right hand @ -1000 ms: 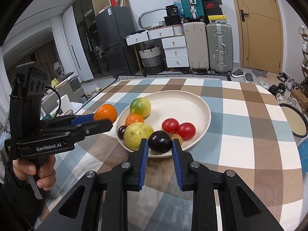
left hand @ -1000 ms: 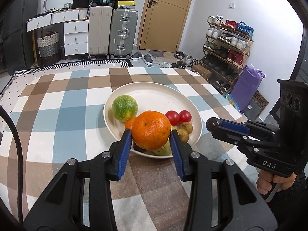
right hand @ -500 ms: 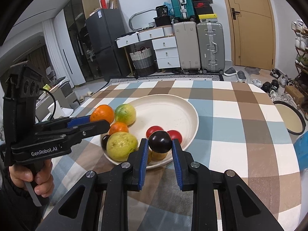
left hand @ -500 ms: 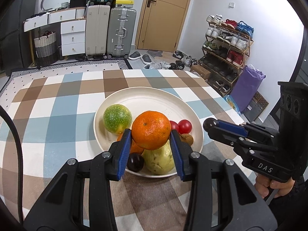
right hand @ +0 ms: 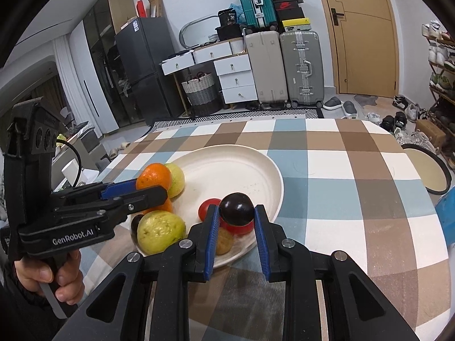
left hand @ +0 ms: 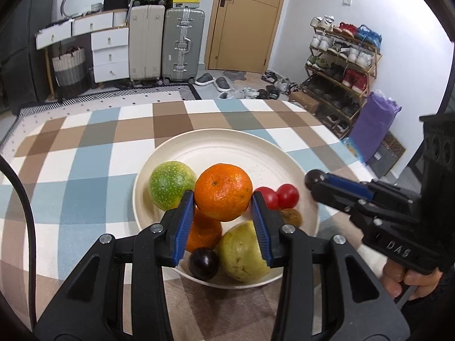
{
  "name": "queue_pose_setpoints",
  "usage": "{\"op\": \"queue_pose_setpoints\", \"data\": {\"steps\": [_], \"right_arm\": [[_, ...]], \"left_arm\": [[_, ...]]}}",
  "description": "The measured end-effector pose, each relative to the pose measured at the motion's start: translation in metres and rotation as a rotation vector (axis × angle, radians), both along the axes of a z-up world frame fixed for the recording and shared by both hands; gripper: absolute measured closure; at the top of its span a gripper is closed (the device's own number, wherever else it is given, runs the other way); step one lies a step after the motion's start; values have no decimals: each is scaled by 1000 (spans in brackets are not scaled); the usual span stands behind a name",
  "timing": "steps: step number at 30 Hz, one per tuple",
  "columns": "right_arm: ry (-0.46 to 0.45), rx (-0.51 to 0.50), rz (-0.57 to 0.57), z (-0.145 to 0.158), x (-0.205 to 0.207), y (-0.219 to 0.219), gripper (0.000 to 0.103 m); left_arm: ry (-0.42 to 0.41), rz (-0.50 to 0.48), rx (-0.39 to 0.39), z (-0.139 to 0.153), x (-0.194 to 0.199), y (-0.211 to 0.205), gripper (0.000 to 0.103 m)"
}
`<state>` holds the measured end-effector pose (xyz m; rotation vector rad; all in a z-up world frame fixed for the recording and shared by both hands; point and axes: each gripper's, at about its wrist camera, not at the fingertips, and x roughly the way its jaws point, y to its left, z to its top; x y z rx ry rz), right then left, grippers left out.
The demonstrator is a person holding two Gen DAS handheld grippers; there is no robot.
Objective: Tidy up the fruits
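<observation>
A: Left wrist view first: the left gripper (left hand: 223, 209) has its blue ribbed pads clamped on a round orange (left hand: 223, 192) with dimpled, glossy skin, held above the plate (left hand: 227, 153); what lies under it?

B: A second orange (left hand: 203, 234) sits on the plate just below; beside it a speckled green round fruit (left hand: 171, 184), a small dark glossy plum (left hand: 203, 263) and a lumpy, matt yellow-green guava (left hand: 242, 251); two smooth red tomatoes (left hand: 278, 196) touch each other further right, with a brownish rough-skinned fruit (left hand: 290, 217) just beside them.

A: And the other hand?

B: In the right wrist view the right gripper (right hand: 237, 236) is closed on another dark plum (right hand: 237, 209), round and shiny, held over the plate's near rim; the plate is wide, shallow, cream and faintly ridged.

A: What is beneath it all?

B: A cloth (right hand: 327, 164) checked in brown, blue and white; a person's hand (right hand: 54, 275) grips the left tool's black handle; a dark-rimmed round tray (right hand: 426, 170) lies at the cloth's right edge.
</observation>
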<state>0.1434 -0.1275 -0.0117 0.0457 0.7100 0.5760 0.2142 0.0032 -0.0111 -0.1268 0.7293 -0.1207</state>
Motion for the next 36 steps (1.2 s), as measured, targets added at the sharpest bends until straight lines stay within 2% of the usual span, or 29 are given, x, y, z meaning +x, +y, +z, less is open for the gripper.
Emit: {"op": "queue_pose_setpoints", "data": {"steps": [11, 20, 23, 25, 26, 27, 29, 32, 33, 36], "right_arm": [[12, 12, -23, -3, 6, -5, 77], [-15, -22, -41, 0, -4, -10, 65], [-30, -23, -32, 4, -13, -13, 52], [-37, -21, -23, 5, -19, -14, 45], [-40, -16, -17, 6, -23, -15, 36], [-45, -7, -13, 8, -26, -16, 24], [-65, 20, -19, 11, -35, -20, 11], [-84, 31, -25, 14, -43, -22, 1], [-92, 32, -24, 15, -46, -23, 1], [-100, 23, -12, 14, -52, -23, 0]], "left_arm": [[10, -4, -4, -8, 3, 1, 66], [10, 20, -33, -3, -5, 8, 64], [-1, 24, -28, 1, -15, 9, 53], [-16, 35, -21, 3, -23, 9, 37], [-26, 43, -16, 5, -29, 10, 33], [-36, 51, -12, 7, -35, 10, 22], [-56, 53, -16, 10, -47, 12, 18], [-80, 57, -23, 13, -62, 15, 7], [-88, 69, -21, 14, -68, 16, 0], [-116, 87, -14, 16, -81, 18, 0]]}}
